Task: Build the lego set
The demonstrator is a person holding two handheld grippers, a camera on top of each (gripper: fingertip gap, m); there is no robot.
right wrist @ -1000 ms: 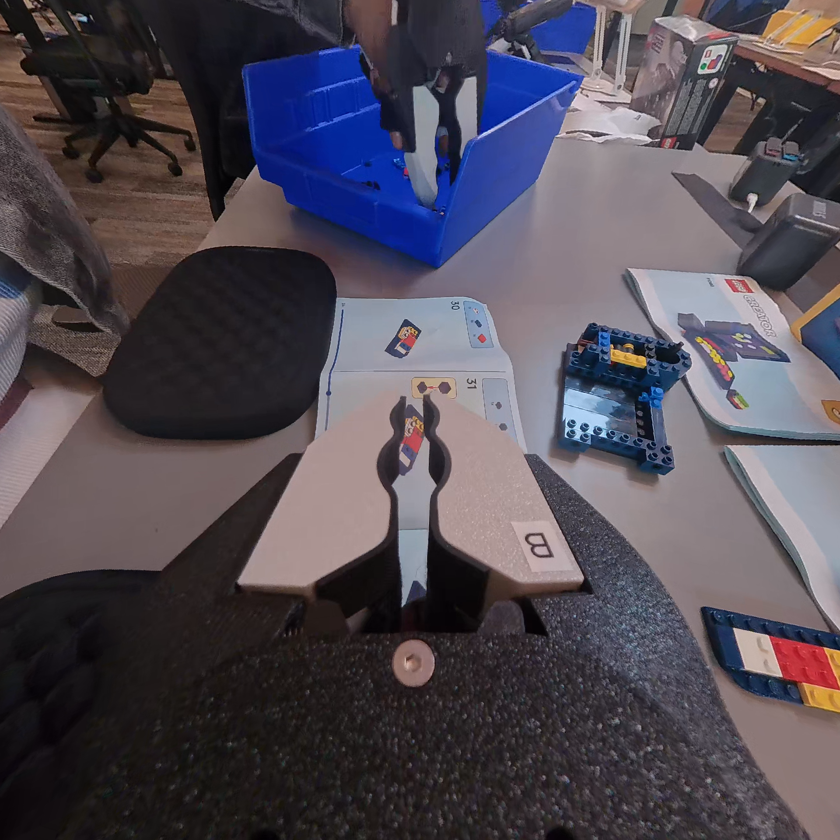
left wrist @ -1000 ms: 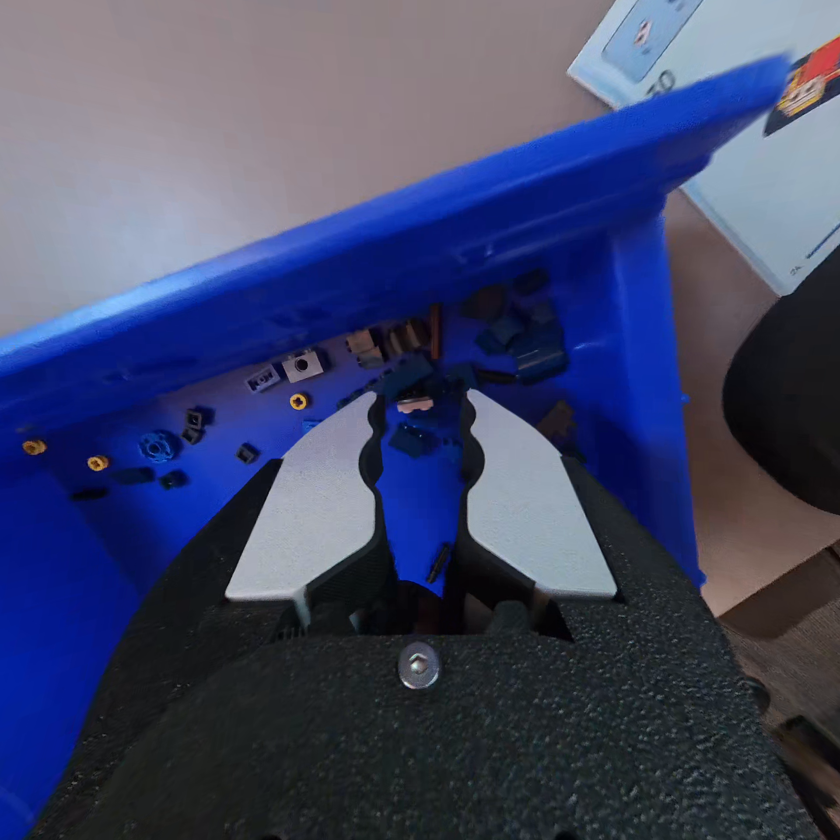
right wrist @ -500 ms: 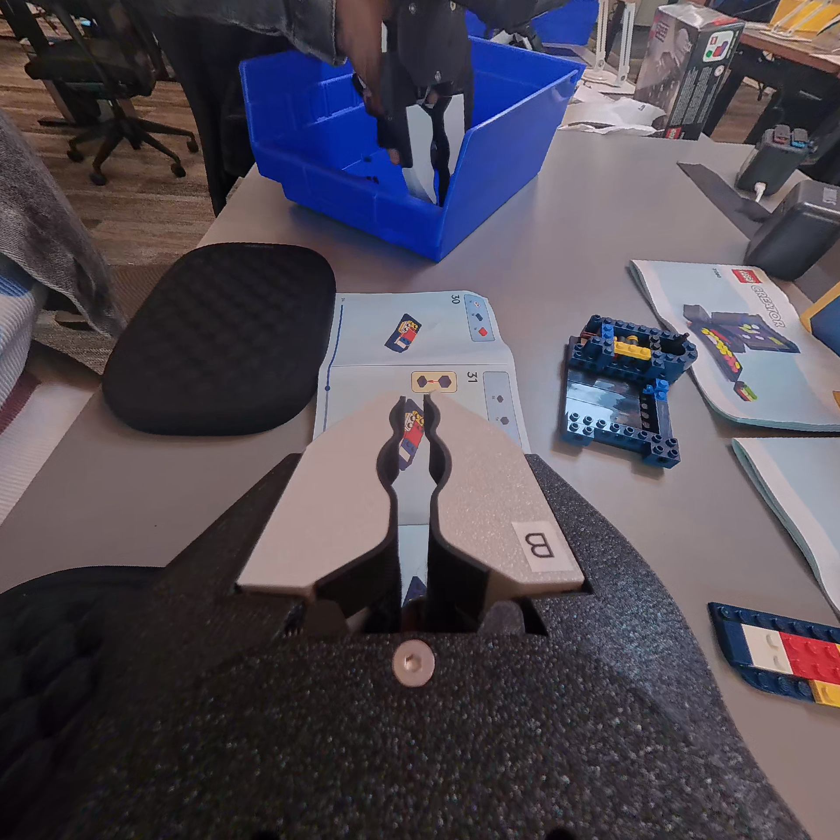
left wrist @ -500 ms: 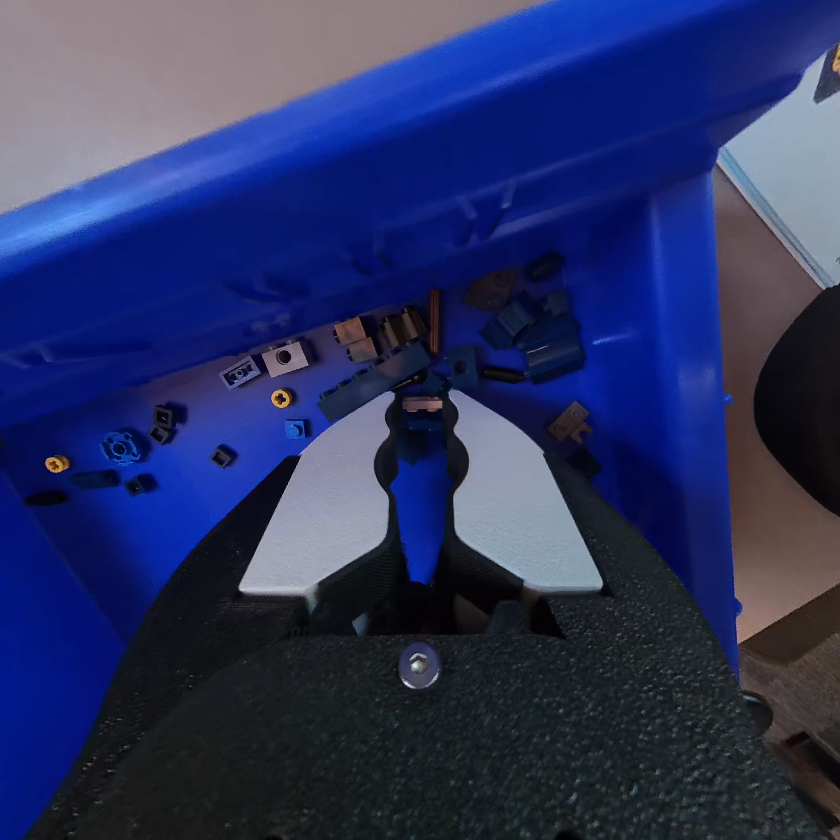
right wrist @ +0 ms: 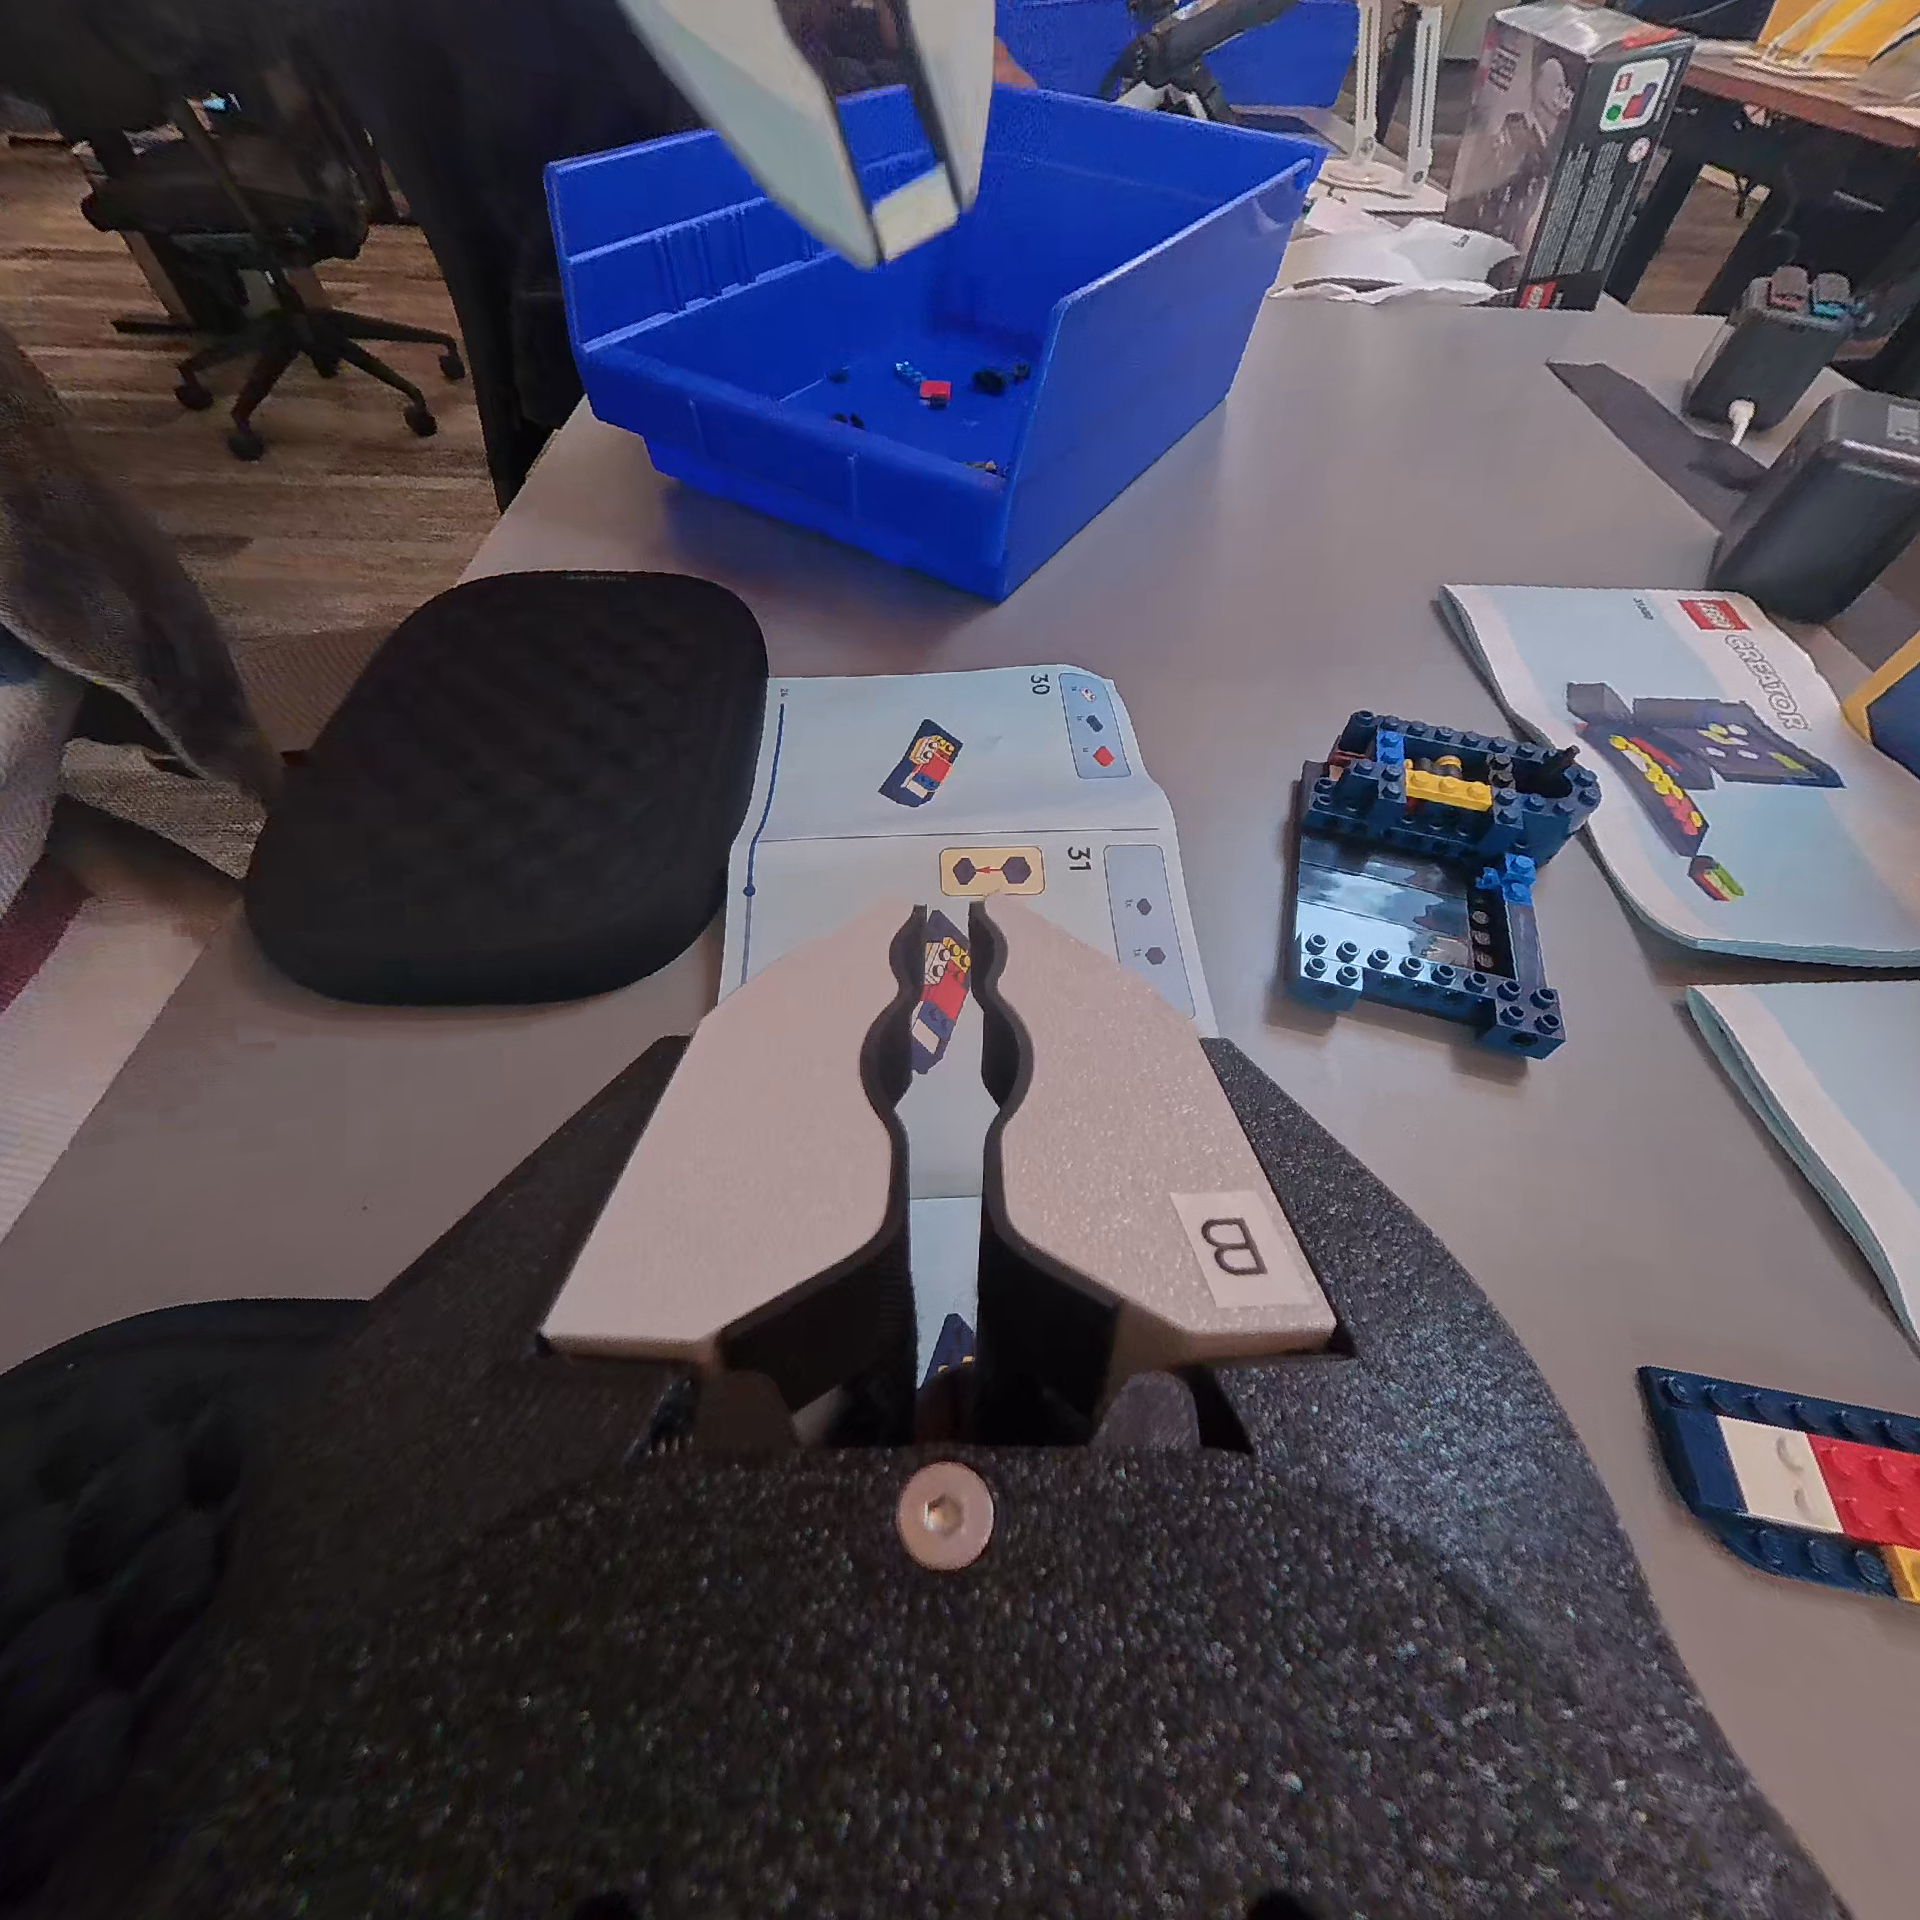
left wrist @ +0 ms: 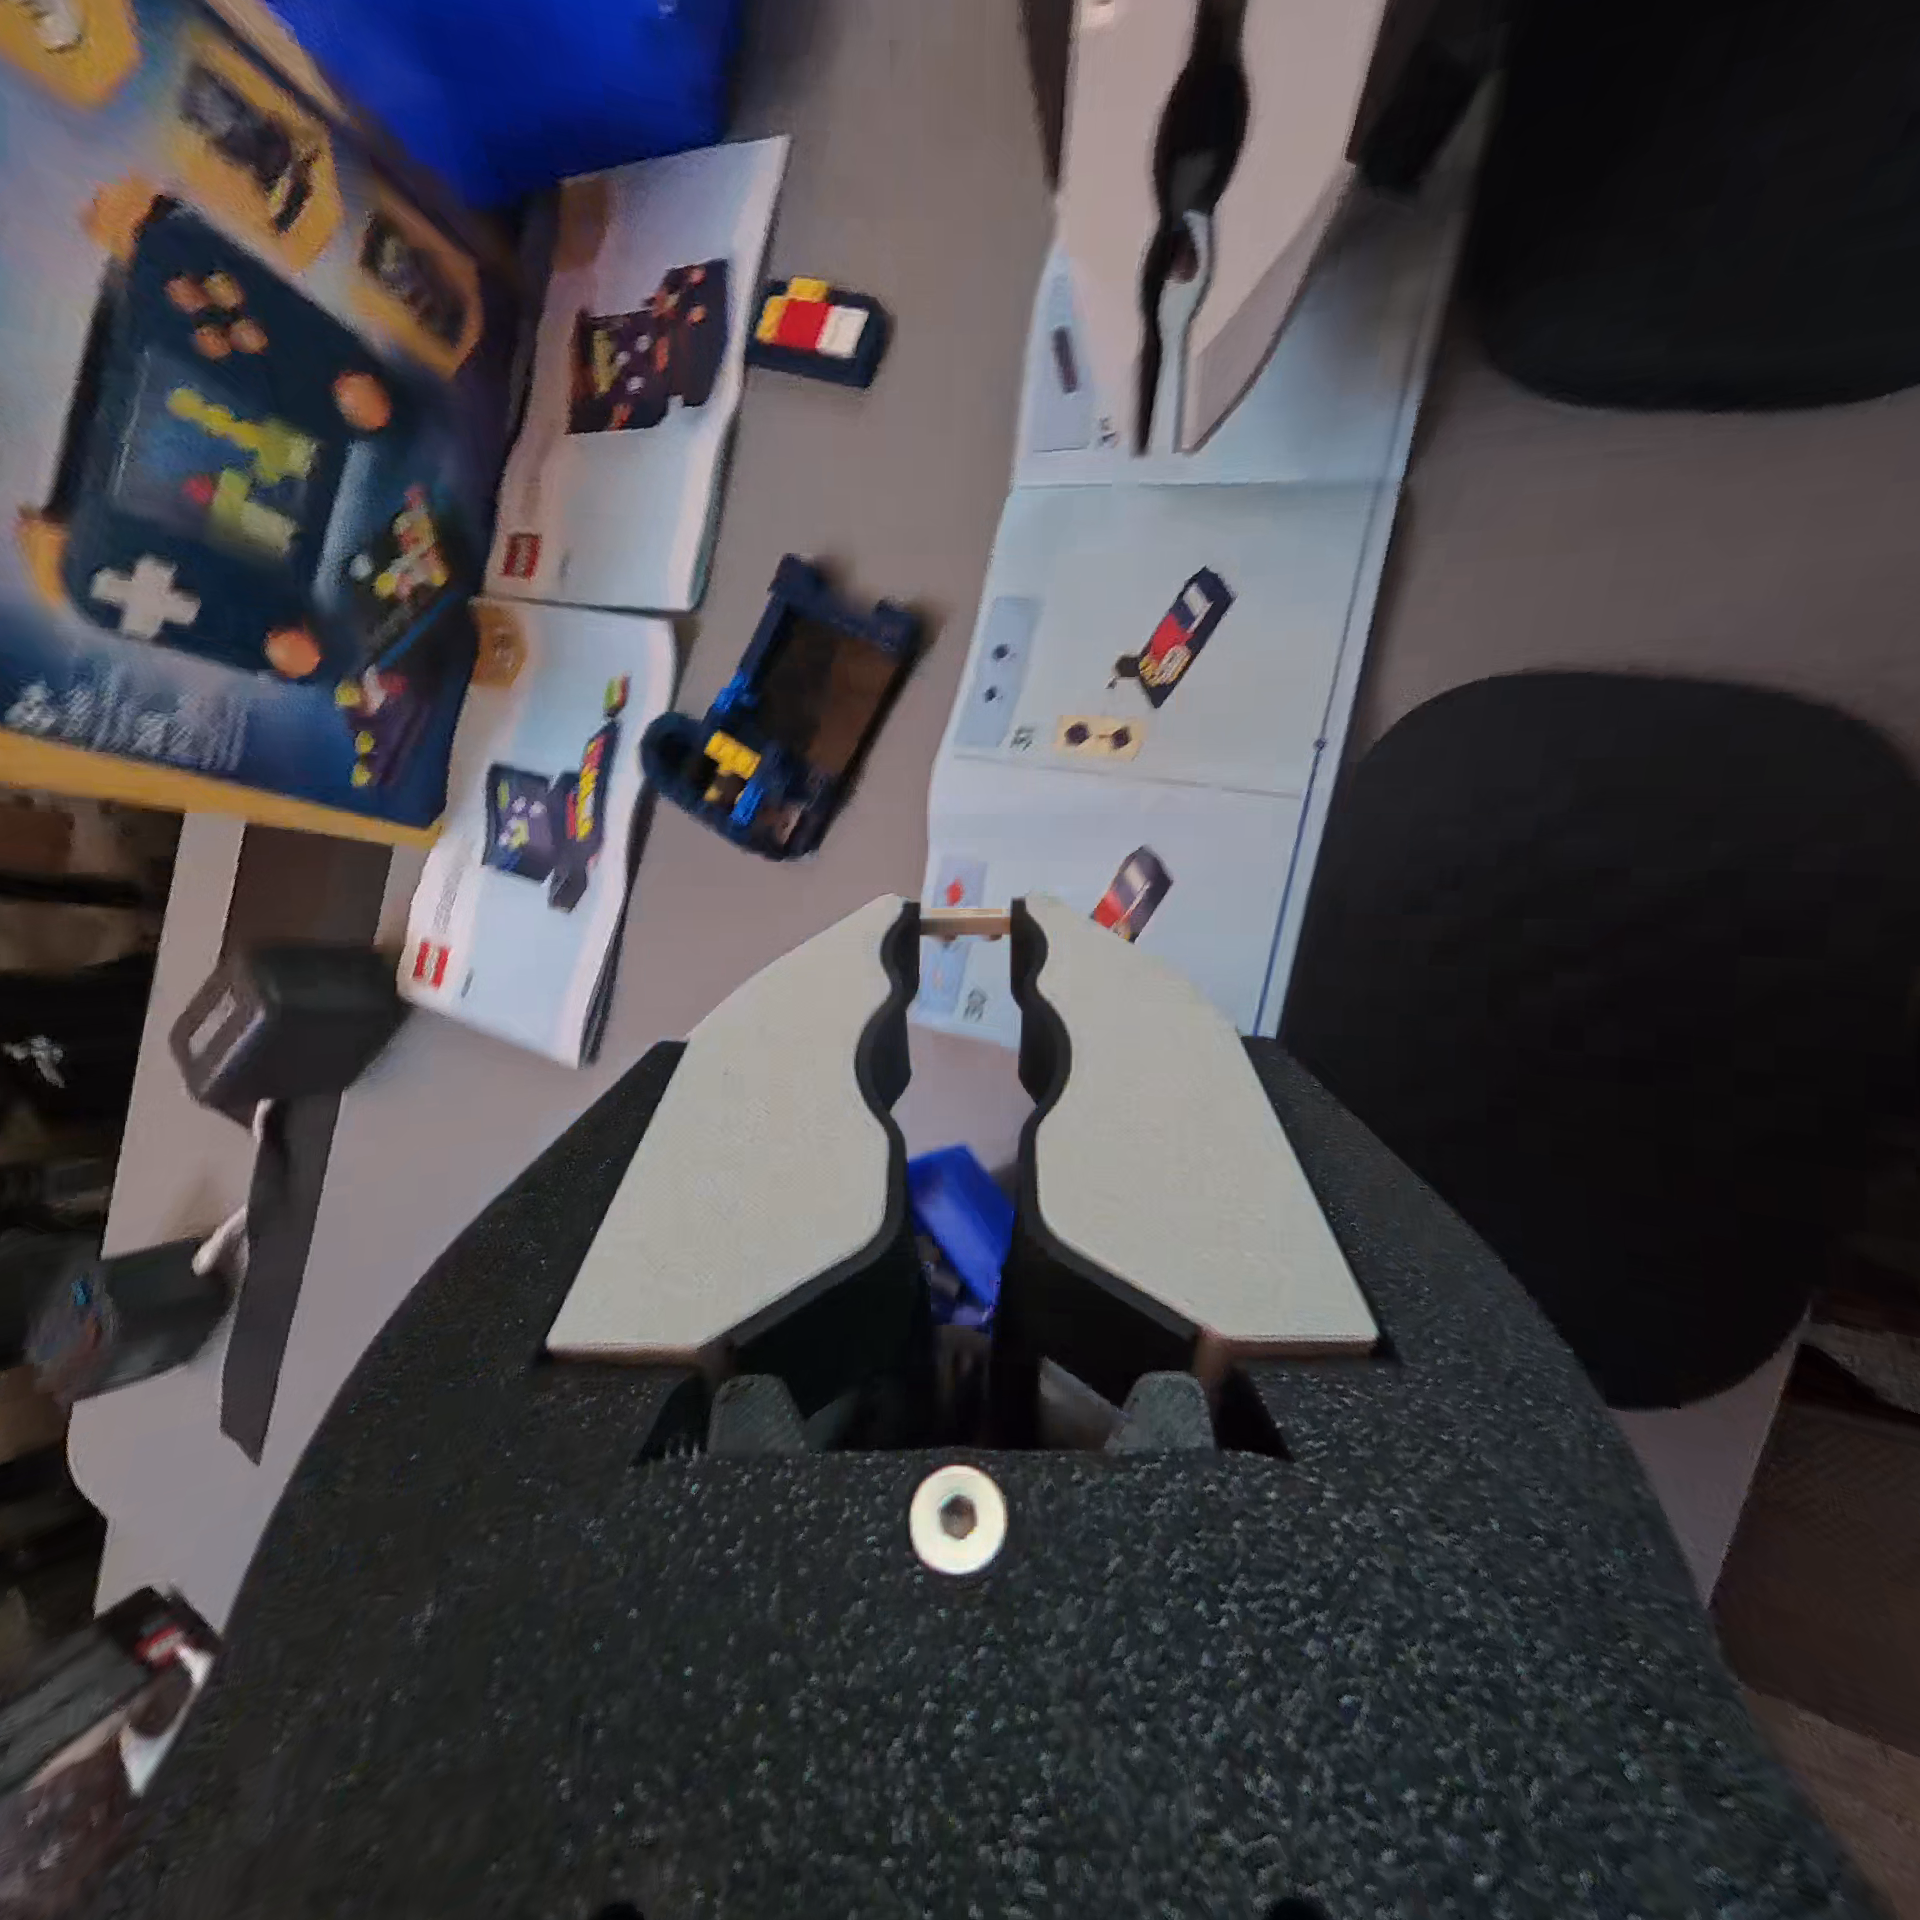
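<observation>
Tan plate [left wrist: 964, 921] — a thin, flat toy-brick piece — sits pinched across the very tips of the left gripper [left wrist: 966, 928], above the open booklet [left wrist: 1195, 665]. It looks light, stiff and smooth, likely to twist out; gripping its two short edges seems safest. The right gripper [right wrist: 947, 916] hovers over that booklet, jaws nearly closed on nothing. Only the right wrist view shows the blue bin [right wrist: 1122, 312] with loose pieces beyond the booklet — but the plate is not visible there.
</observation>
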